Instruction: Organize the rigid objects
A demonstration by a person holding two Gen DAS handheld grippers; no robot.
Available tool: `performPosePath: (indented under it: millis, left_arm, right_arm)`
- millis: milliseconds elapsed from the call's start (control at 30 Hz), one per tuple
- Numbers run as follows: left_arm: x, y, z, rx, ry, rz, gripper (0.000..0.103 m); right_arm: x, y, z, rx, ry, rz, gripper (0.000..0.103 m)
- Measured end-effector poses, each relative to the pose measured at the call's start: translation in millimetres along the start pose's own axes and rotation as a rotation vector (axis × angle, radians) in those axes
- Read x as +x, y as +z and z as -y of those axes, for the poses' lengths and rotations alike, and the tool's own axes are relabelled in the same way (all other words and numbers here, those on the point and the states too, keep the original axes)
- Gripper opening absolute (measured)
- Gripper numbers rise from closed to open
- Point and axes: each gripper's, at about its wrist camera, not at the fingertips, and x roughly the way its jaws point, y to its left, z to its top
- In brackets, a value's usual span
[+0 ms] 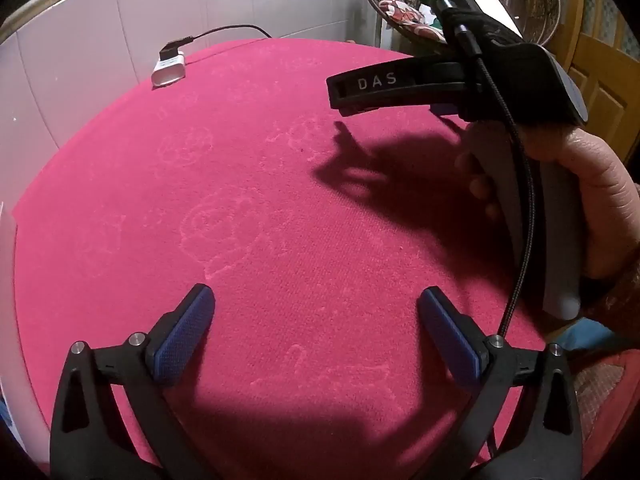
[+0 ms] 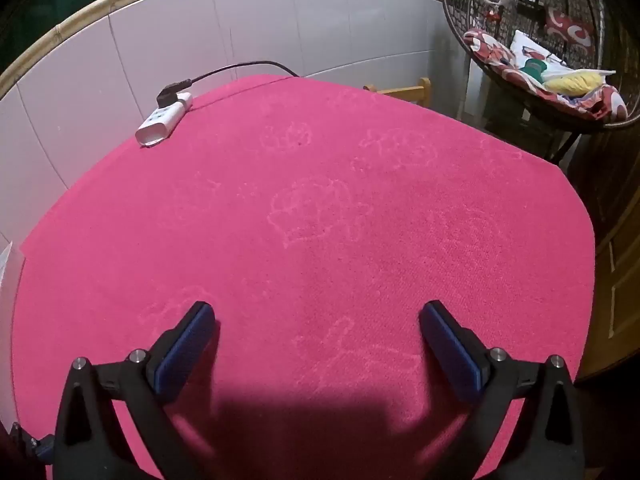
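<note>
Both grippers' jaws apart, empty, above pink cloth [image 2: 320,240]; white power strip [image 2: 164,120] well apart, far left.

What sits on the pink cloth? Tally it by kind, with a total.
White power strip: 1
Black plug with cable, pushed into the strip: 1
Total: 2
Nothing else lies on the pink cloth.

**A lived-in home room**

A table under a pink embossed cloth [image 2: 320,220] stands against a white tiled wall [image 2: 160,40]. Beyond the table's far right corner hangs a wicker egg chair [image 2: 560,116] with floral cushions; right of the table, a wooden panelled door [image 1: 600,80].
</note>
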Motion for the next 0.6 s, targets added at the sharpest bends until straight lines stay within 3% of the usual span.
performPosePath:
  millis: [600]
  left_arm:
    - [0.0, 0.0, -0.3, -0.005, -0.006, -0.001, 0.103]
  right_arm:
    - [-1.4, -0.3, 0.4, 0.007, 0.011, 0.009, 0.103]
